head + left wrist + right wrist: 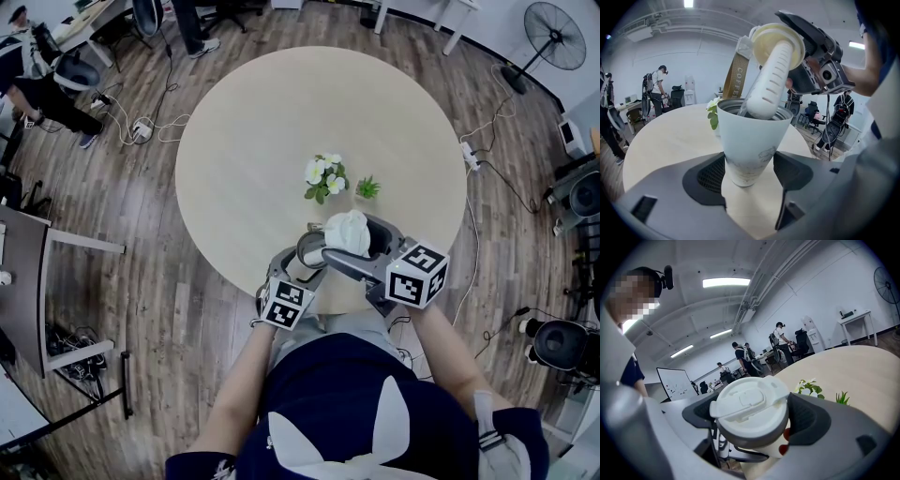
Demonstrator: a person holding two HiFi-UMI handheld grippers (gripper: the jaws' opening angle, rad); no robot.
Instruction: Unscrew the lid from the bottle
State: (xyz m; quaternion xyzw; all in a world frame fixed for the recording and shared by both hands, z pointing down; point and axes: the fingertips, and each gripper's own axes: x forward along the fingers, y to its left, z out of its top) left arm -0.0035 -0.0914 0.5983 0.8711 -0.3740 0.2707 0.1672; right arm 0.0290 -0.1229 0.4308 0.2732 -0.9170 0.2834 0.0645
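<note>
My left gripper (749, 171) is shut on the lower part of a white tapered bottle (752, 140), which stands upright just above the table. The white lid (750, 406) is off the bottle's rim and tilted, with my right gripper (752, 416) shut on it. A long white slotted tube (771, 84) under the lid still reaches down into the bottle's open mouth. A brown strap (736, 77) hangs from the lid. In the head view the lid (349, 232) is near the table's front edge, between the left gripper (311, 253) and the right gripper (361, 251).
On the round pale table (281, 141) a small pot of white flowers (324, 175) and a little green plant (367, 187) stand just beyond the bottle. People and office chairs are far off at the top left. A floor fan (553, 37) stands at the top right.
</note>
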